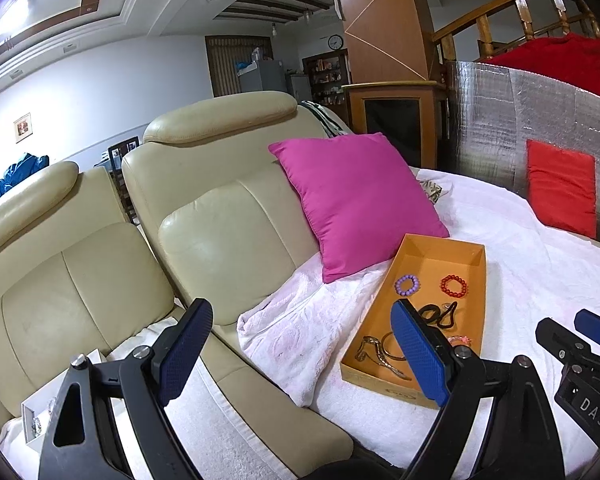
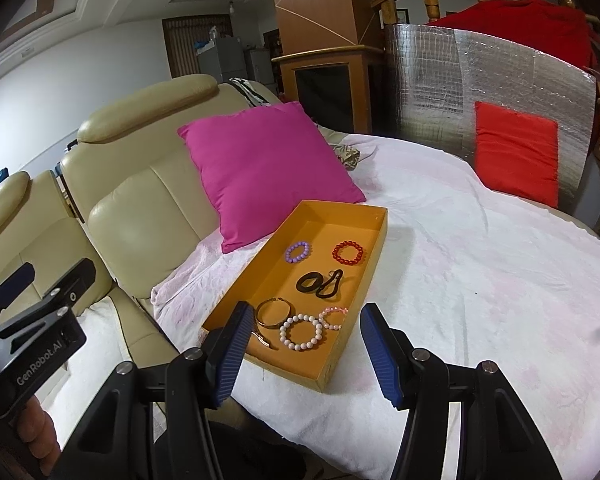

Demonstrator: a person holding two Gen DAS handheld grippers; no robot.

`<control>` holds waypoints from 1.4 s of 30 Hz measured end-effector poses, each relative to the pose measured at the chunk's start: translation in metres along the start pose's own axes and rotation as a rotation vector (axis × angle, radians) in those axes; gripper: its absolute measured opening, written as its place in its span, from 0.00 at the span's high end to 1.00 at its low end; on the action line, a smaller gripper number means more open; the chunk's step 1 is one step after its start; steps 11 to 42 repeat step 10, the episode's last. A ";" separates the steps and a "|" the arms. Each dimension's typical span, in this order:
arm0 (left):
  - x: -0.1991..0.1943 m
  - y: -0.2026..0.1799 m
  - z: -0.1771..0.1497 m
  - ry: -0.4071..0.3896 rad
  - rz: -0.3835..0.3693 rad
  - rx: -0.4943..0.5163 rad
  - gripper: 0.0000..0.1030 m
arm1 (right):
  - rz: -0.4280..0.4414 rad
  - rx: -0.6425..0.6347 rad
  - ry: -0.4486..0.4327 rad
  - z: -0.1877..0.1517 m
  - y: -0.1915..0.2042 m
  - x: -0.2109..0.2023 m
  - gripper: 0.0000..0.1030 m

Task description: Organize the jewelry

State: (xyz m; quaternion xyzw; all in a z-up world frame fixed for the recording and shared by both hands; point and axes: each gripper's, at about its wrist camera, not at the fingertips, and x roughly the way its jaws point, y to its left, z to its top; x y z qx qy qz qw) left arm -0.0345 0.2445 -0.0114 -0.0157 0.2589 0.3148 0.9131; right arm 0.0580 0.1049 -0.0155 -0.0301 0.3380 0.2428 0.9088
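Note:
An orange tray (image 2: 344, 205) lies on the white towel over the sofa seat. In it are a purple bead bracelet (image 2: 298, 251), a red bead bracelet (image 2: 349, 253), a black hair tie (image 2: 320, 284), a gold bangle (image 2: 274, 312), a white pearl bracelet (image 2: 301, 333) and a pink bracelet (image 2: 334, 317). My right gripper (image 2: 306, 354) hangs open over the tray's near end, holding nothing. My left gripper (image 1: 304, 348) is open wide and empty, left of the tray (image 1: 440, 248), with its right finger in front of the bangle (image 1: 388, 346). Each wrist view shows the other gripper at its edge.
A magenta cushion (image 2: 268, 168) leans on the beige leather backrest (image 1: 228, 216) just behind the tray. A red cushion (image 2: 516, 152) rests against a silver foil panel (image 2: 460, 80) at the far right. A small white box (image 1: 32, 420) sits at the lower left on the seat.

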 end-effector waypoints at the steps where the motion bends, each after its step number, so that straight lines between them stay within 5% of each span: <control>1: 0.002 -0.001 0.000 0.002 0.004 0.003 0.12 | 0.002 -0.001 0.001 0.001 0.000 0.002 0.42; 6: 0.009 -0.008 0.001 0.003 0.017 0.005 0.12 | 0.017 0.005 0.001 0.006 -0.007 0.013 0.42; 10: 0.013 -0.038 0.005 0.001 -0.042 0.041 0.12 | 0.023 0.064 -0.022 0.009 -0.041 0.015 0.42; 42: 0.013 -0.038 0.005 0.001 -0.042 0.041 0.12 | 0.023 0.064 -0.022 0.009 -0.041 0.015 0.42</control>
